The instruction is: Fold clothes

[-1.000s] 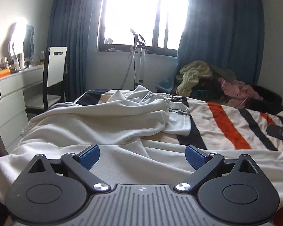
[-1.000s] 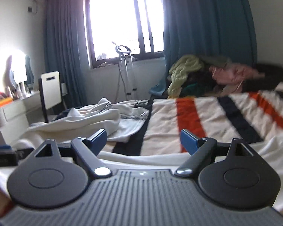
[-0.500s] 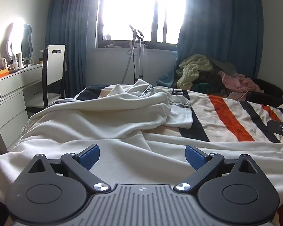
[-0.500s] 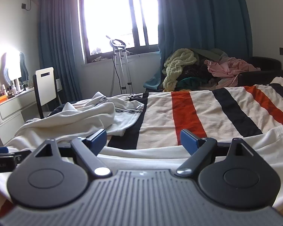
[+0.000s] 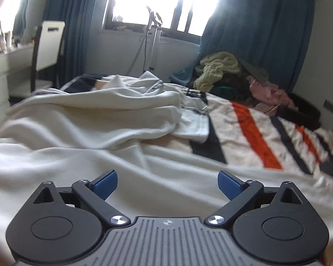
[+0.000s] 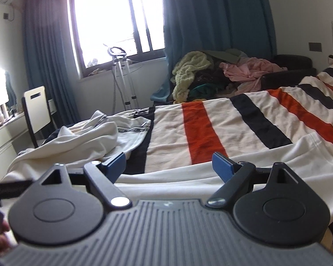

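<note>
The left gripper (image 5: pixel 167 182) is held low and level over the white garment (image 5: pixel 84 119), spread wide with nothing gripped. The right gripper (image 6: pixel 168 165) is likewise held wide apart and empty above the garment's near edge on the striped blanket (image 6: pixel 211 122).

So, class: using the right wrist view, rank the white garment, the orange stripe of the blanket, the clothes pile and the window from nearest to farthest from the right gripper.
1. White garment, directly under the open right gripper.
2. Orange stripe, ahead, centre.
3. Clothes pile, beyond the bed, right.
4. Window, back wall, left.
</note>
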Tool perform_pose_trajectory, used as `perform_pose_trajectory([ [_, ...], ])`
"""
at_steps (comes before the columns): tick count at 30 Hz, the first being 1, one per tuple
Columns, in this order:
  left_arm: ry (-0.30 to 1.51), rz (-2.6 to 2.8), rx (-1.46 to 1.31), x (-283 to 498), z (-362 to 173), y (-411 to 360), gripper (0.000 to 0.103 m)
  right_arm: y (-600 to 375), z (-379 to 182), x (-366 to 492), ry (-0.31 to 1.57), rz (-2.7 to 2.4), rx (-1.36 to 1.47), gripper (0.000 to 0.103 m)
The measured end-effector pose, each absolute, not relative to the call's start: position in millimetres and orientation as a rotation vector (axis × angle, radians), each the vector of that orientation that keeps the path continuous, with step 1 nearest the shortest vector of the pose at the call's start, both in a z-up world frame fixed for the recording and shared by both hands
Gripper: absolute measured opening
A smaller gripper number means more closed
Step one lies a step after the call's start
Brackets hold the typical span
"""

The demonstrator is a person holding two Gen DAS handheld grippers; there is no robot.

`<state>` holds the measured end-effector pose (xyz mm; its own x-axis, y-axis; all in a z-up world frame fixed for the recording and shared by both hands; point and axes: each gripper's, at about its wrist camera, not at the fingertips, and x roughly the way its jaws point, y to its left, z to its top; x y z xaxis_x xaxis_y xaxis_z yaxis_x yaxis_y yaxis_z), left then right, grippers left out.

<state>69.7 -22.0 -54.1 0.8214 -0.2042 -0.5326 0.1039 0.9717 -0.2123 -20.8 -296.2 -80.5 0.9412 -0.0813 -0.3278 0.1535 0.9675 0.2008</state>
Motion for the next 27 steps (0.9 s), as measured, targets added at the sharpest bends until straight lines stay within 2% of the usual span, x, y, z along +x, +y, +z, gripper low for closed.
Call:
perform_pose_trajectory([
  [6, 0.629, -0.219, -0.287, 150.4, -74.2, -63.0, 0.091, -307.5, -84.1, -11.5, 0.311, -0.23, 0.204, 0.086],
  [11, 0.665, -0.22, -0.352, 222.7, -97.5, -103.4, 0.089, -324.2, -104.8, 6.4, 0.4, -0.219, 0.334, 0.086],
  [14, 0.72, -0.172, -0.412, 263.0, -119.0, -115.7, 0.07, -326.5, -121.2, 21.9, 0.455, -0.211, 0.35, 0.086],
  [16, 0.739, -0.127, -0.487, 284.2, -131.9, -114.6, 0.068, -327.0, -131.5, 32.2, 0.48, -0.225, 0.351, 0.086],
  [17, 0.734, -0.1, -0.521, 292.4, -137.0, -113.0, 0.063, -327.8, -135.4, 36.5, 0.491, -0.228, 0.356, 0.086],
  [18, 0.734, -0.08, -0.542, 300.4, -140.9, -112.5, 0.049, -329.2, -139.4, 41.2, 0.501, -0.228, 0.365, 0.086],
  [19, 0.737, -0.063, -0.552, 308.3, -144.1, -112.8, 0.044, -331.2, -142.2, 44.5, 0.505, -0.232, 0.375, 0.086],
  [20, 0.746, -0.055, -0.546, 315.0, -146.0, -114.0, 0.03, -333.2, -144.2, 47.7, 0.506, -0.239, 0.382, 0.086],
  [24, 0.741, -0.085, -0.461, 325.5, -137.4, -129.4, 0.02, -346.4, -150.4, 54.1, 0.511, -0.301, 0.437, 0.086],
  [27, 0.722, -0.126, -0.423, 323.6, -122.8, -147.6, 0.018, -357.3, -152.4, 48.5, 0.502, -0.344, 0.509, 0.086],
])
